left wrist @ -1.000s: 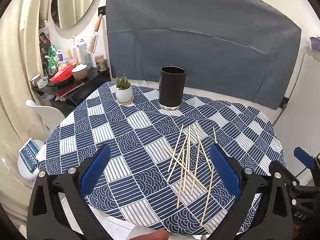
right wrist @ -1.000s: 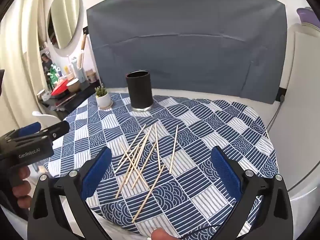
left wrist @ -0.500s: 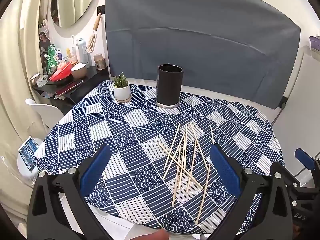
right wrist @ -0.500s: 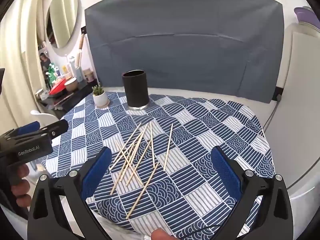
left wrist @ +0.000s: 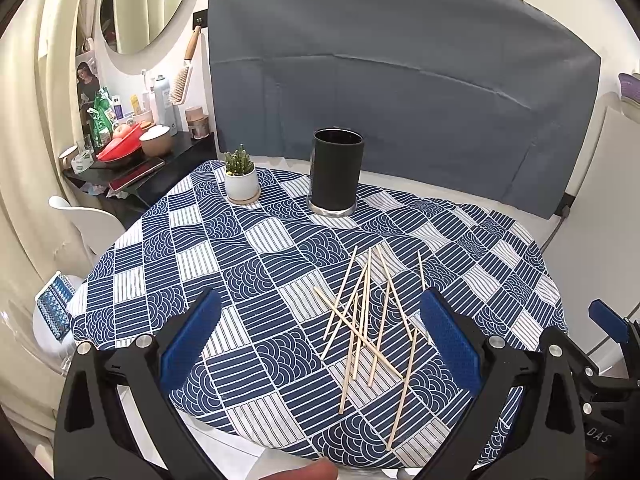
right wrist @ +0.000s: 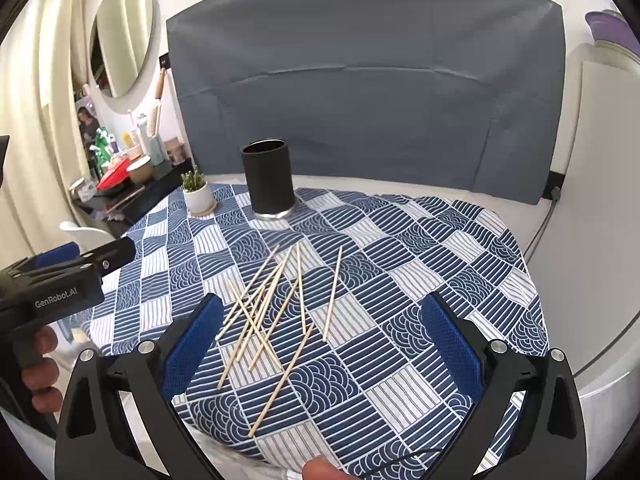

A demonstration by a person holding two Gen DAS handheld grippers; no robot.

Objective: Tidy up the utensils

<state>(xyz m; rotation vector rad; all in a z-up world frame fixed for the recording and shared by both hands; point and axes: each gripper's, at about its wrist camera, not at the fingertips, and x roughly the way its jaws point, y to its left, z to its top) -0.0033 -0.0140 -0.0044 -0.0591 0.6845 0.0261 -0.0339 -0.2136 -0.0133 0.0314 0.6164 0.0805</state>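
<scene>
both hand-held grippers, left (left wrist: 320, 334) and right (right wrist: 320, 332), jaws wide apart, empty

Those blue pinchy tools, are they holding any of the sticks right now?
No. Both the left tool and the right tool are open and hold nothing. The wooden sticks all lie loose on the tablecloth.

Cup (left wrist: 337, 172): interior dark, contents cannot be told. Shelf clutter (left wrist: 120, 128), upper left: bottles too small to identify. Right gripper (left wrist: 612, 364): cut off at right edge. Left gripper (right wrist: 60, 276): cut off at left edge, jaw state unreadable there.
</scene>
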